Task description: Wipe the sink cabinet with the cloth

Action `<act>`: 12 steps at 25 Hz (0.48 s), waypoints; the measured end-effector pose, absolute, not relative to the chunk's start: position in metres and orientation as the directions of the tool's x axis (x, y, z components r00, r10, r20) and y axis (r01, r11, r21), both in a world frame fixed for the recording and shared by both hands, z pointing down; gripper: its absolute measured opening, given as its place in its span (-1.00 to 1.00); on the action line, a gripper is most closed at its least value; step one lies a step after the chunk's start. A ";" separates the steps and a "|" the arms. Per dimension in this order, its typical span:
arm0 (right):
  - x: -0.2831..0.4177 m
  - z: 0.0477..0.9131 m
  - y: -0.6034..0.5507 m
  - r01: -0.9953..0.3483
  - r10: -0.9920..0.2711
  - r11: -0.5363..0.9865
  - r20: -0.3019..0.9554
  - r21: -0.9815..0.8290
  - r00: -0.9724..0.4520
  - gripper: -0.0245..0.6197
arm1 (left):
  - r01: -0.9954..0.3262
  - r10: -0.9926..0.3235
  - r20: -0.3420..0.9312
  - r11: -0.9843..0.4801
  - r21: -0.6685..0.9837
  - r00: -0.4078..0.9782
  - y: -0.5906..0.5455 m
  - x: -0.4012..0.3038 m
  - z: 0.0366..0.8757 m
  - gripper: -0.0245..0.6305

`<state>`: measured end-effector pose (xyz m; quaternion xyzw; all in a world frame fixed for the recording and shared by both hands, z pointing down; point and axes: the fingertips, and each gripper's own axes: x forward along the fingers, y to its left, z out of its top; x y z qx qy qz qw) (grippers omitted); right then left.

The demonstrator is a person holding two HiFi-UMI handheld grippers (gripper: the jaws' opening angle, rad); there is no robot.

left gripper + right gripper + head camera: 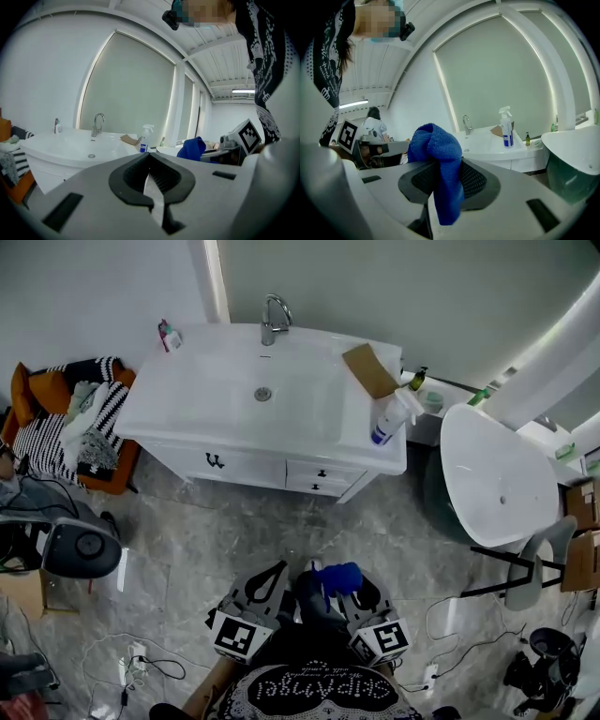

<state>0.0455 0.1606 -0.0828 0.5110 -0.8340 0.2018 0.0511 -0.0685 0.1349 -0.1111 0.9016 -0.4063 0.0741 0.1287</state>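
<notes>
Nothing's touching the cabinet (246,468) yet. Both grippers are held near the body, well apart from it across the grey marbled floor (187,540). The right gripper (443,187) is clamped on the blue cloth (436,150), pinched through a fold so a fat wad sits above the jaws and a short tail hangs below. The left gripper (151,183) has its jaws closed to a sliver with nothing in them.

What I'd worry about:
- **Cloth:** it's fuzzy microfibre, soft and bunched, and only a small bite of it is held. Drag it along the cabinet front and the little dark handles (215,461) could snag the pile and pull it out.
- **Coverage:** the wad is a lump, not a flat pad, so I'd guess it wipes a narrow streak.
- **Bottle:** the spray bottle (388,418) stands at the right end of the top, close to the edge, beside a brown piece of card (369,369) — a careless sweep there could tip it off.
- **Cables:** some cables (141,667) lie on the floor at the near left, a trip risk when stepping in.

Surfaces: the cabinet is glossy white, hard and smooth, with a rounded basin (216,381) and a curved chrome tap (274,320). It should wipe easily, I reckon, but shiny also means the bottle would slide.
</notes>
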 end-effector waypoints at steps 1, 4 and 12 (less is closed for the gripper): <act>0.050 -0.084 0.152 -0.871 -0.830 0.400 0.290 -0.284 -0.476 -0.57 | -0.757 -0.721 0.233 -0.630 0.171 0.653 0.127 -0.065 -0.112 -0.93; 0.063 -0.085 0.130 -0.866 -0.831 0.415 0.271 -0.280 -0.486 -0.57 | -0.767 -0.736 0.215 -0.622 0.160 0.642 0.106 -0.051 -0.112 -0.93; 0.095 -0.081 0.087 -0.838 -0.811 0.440 0.256 -0.324 -0.525 -0.57 | -0.777 -0.743 0.227 -0.608 0.161 0.629 0.078 -0.016 -0.115 -0.93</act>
